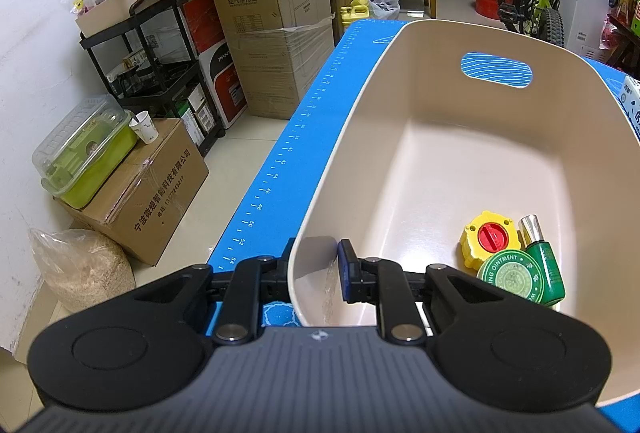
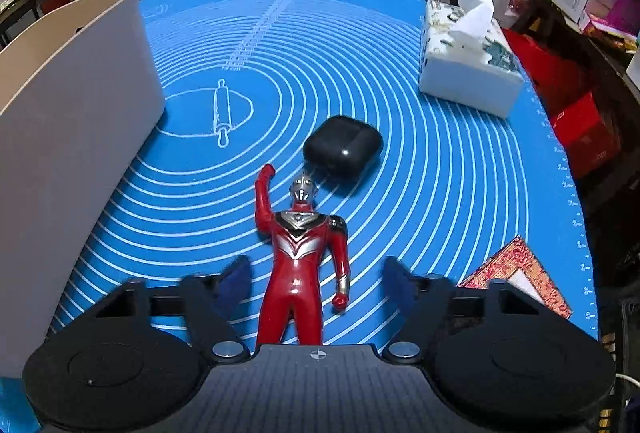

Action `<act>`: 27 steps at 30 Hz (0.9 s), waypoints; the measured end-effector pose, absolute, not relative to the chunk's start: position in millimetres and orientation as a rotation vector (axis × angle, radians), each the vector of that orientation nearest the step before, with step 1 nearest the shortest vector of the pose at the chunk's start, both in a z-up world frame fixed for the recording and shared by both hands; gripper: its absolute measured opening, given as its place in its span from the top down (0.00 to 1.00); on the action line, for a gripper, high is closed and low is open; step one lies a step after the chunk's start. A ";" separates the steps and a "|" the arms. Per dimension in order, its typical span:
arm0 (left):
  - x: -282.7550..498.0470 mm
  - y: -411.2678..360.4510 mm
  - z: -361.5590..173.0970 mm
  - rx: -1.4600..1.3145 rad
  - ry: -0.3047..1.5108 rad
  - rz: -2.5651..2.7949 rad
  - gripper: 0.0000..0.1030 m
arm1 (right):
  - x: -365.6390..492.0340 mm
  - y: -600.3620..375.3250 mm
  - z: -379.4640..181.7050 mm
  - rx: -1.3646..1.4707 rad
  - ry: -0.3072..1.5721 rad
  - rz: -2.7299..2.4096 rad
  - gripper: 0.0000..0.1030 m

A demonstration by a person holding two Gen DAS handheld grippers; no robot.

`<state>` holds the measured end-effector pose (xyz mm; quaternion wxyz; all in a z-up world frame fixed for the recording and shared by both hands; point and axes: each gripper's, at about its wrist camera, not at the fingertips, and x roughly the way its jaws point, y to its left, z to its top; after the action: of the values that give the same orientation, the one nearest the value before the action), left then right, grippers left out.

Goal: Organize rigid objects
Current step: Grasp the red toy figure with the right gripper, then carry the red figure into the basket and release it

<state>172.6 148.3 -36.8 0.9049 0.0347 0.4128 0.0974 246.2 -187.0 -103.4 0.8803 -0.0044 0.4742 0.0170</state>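
From the left wrist camera, the left gripper (image 1: 316, 265) is clamped on the near wall of one beige bin (image 1: 400, 45), one finger outside the wall and the other inside, so the jaws stand narrow with the plastic pinched between them. Inside the bin, ahead and to the right of the inner finger, three things lie bunched together and touching: one yellow cap with a red knob (image 1: 490, 237), one round green ointment tin (image 1: 512, 279) nearest the tongs, and one green bottle with a silver top (image 1: 544, 259) lying farthest right. The bin stands on one blue mat (image 1: 304, 141) whose ruled edge runs away on the left of the tongs. From the right wrist camera, the right gripper (image 2: 318, 283) is spread wide and holds nothing; one red and silver toy figure (image 2: 302, 253) lies face up on the mat between its two fingers, touching neither, head pointing away and one arm raised. Just beyond the figure's head sits one black earbud case (image 2: 344, 145). The bin's outer wall rises well to the left of the tongs. One tissue box (image 2: 468, 65) stands far ahead on the right, and one patterned red card (image 2: 516, 265) lies beside the right finger.
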 end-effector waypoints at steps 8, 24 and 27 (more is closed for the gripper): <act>172.6 148.2 -36.8 0.072 0.852 0.201 0.78 | 245.4 -181.2 -94.3 -0.021 0.953 0.065 0.56; 172.6 147.9 -36.9 0.072 0.852 0.201 0.78 | 229.8 -178.4 -54.3 0.012 0.822 0.079 0.56; 172.6 148.0 -36.9 0.073 0.852 0.201 0.79 | 226.3 -178.1 -41.7 0.025 0.778 0.077 0.56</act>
<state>172.6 148.0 -36.9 0.9050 0.0352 0.4126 0.0972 226.3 -178.1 -41.7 0.9245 0.0122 0.3791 0.0377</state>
